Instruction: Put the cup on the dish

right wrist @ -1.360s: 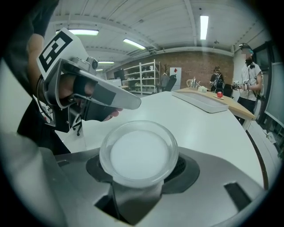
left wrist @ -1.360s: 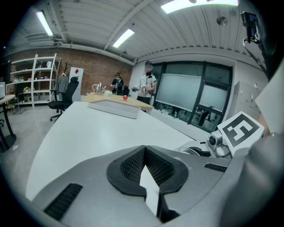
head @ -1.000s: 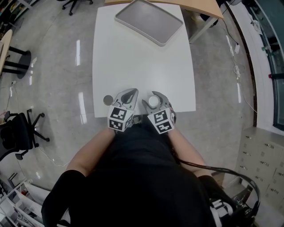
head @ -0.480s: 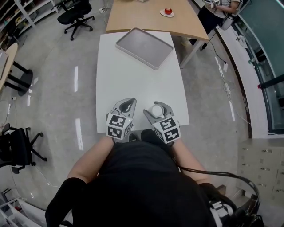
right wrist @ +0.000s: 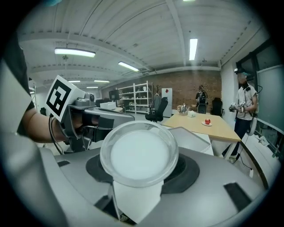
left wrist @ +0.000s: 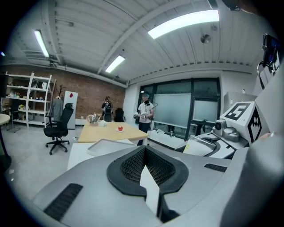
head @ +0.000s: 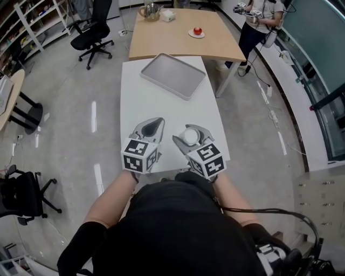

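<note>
Cup (right wrist: 139, 153) gripped in right tongs (head: 188, 132); left tongs (head: 159, 121) closed, empty; tray (head: 173, 75) ahead.

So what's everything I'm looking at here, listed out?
white table: one, white, before the person
tray: one, grey, white table's far end
wooden table: one, tan, beyond that
apple: one, red, on a small plate there
kettle: one, silvery, wooden table's far end
office chairs: two, black, floor at left
bystanders: two, standing past the wooden table
cup: one, whitish, between the right gripper's jaws
left gripper: one, grey, shut, empty
right gripper: one, grey, shut on cup
</note>
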